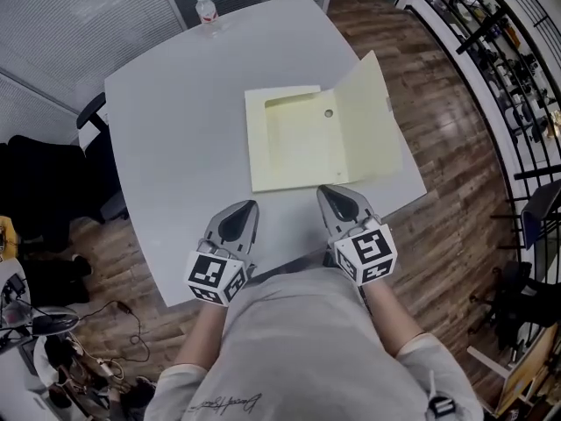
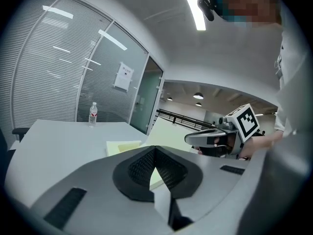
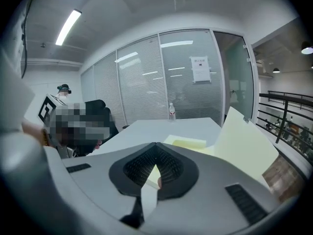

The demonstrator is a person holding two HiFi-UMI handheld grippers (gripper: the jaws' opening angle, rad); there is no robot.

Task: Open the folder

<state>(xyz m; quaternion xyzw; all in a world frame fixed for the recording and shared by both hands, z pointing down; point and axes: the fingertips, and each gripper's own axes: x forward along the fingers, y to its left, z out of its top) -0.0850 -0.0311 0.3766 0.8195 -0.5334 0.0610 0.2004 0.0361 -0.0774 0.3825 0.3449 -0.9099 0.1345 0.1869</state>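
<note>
A pale yellow folder (image 1: 298,139) lies open on the white table (image 1: 175,130); its cover (image 1: 368,121) stands tilted up at the right. Both grippers hover over the table's near edge, close to the person's body and apart from the folder. My left gripper (image 1: 245,207) has its jaws shut with nothing between them, which the left gripper view confirms (image 2: 155,148). My right gripper (image 1: 326,191) is also shut and empty (image 3: 156,144), just short of the folder's near edge. The right gripper view shows the raised cover (image 3: 244,146) ahead on the right.
A water bottle (image 1: 206,11) stands at the table's far edge. A black office chair (image 1: 44,174) sits left of the table, with cables on the wooden floor below it. Metal racks (image 1: 491,42) and a railing line the right side.
</note>
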